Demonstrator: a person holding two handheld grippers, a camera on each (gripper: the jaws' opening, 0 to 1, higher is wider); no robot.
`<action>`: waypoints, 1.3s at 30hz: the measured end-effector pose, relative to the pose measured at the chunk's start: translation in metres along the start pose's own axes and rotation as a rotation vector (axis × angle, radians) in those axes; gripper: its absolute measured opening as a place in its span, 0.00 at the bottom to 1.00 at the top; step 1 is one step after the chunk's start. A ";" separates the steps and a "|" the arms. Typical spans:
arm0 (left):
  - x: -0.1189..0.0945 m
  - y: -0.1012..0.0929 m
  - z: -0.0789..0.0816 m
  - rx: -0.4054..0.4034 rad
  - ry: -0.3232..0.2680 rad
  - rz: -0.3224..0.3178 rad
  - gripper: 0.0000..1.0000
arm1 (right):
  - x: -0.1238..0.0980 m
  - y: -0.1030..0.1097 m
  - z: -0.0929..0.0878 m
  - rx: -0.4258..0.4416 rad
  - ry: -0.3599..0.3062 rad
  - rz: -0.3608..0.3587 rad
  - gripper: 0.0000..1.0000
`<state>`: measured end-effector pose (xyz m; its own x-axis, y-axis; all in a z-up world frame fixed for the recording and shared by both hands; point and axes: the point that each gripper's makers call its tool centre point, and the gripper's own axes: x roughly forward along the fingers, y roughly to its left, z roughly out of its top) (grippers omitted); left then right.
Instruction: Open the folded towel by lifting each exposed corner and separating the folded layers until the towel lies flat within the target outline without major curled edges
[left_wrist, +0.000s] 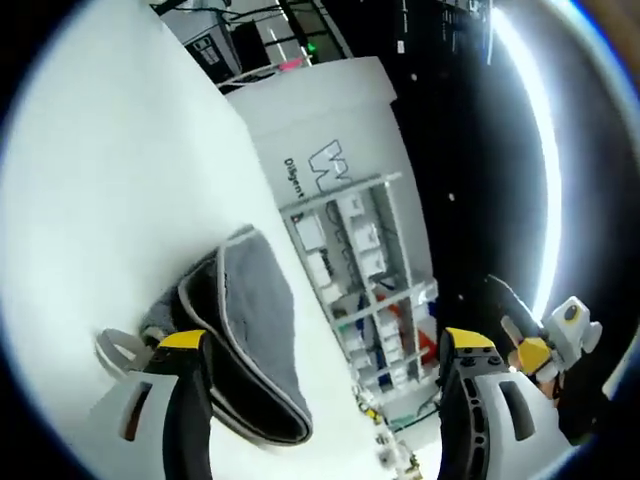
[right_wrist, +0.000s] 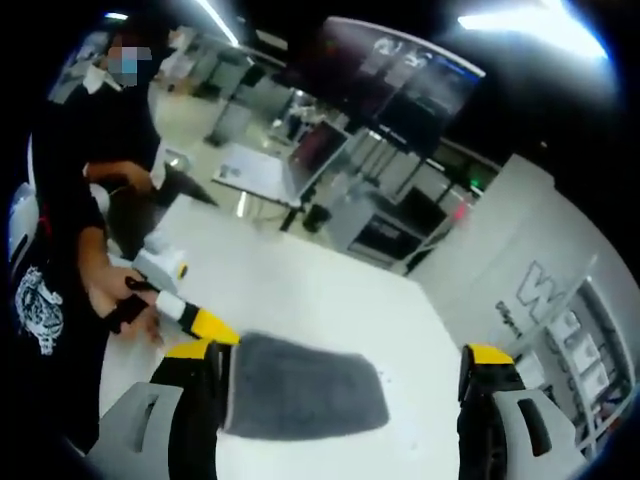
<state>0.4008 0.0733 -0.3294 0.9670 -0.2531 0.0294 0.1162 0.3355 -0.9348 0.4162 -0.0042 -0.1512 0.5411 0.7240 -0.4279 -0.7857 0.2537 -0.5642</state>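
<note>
A grey towel (right_wrist: 300, 395) lies folded on the white table (right_wrist: 300, 280), its layered, pale-trimmed edge (left_wrist: 235, 350) facing the left gripper view. My left gripper (left_wrist: 325, 342) is open wide, one yellow-tipped finger (left_wrist: 183, 345) right at the towel's folded edge. In the right gripper view that same left gripper (right_wrist: 205, 322) comes in from the left, held by a person's hand (right_wrist: 120, 300), its yellow tip at the towel's left side. My right gripper (right_wrist: 340, 355) hangs open above the towel, nothing between its fingers; it also shows as the other gripper (left_wrist: 535, 350) past the table edge.
A person in a black shirt (right_wrist: 60, 250) stands at the table's left side. A white partition with lettering (left_wrist: 320, 130) and a rack of white bins (left_wrist: 370, 270) stand beyond the table. More tables (right_wrist: 260, 165) sit in the background.
</note>
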 end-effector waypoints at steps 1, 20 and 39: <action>0.001 0.003 0.001 0.006 0.000 0.012 0.86 | 0.001 -0.002 0.000 -0.005 0.003 0.002 1.00; 0.008 0.040 0.008 0.144 0.003 0.131 0.38 | 0.044 -0.036 -0.016 -0.067 0.105 0.073 1.00; 0.016 0.053 0.014 0.158 0.005 0.182 0.24 | 0.083 -0.040 -0.041 -0.180 0.263 0.258 1.00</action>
<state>0.4260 0.0999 -0.3737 0.9742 -0.1797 -0.1364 -0.0253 0.5137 -0.8576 0.5045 0.0196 -0.1935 0.4093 0.5546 -0.7245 -0.8535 -0.0480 -0.5189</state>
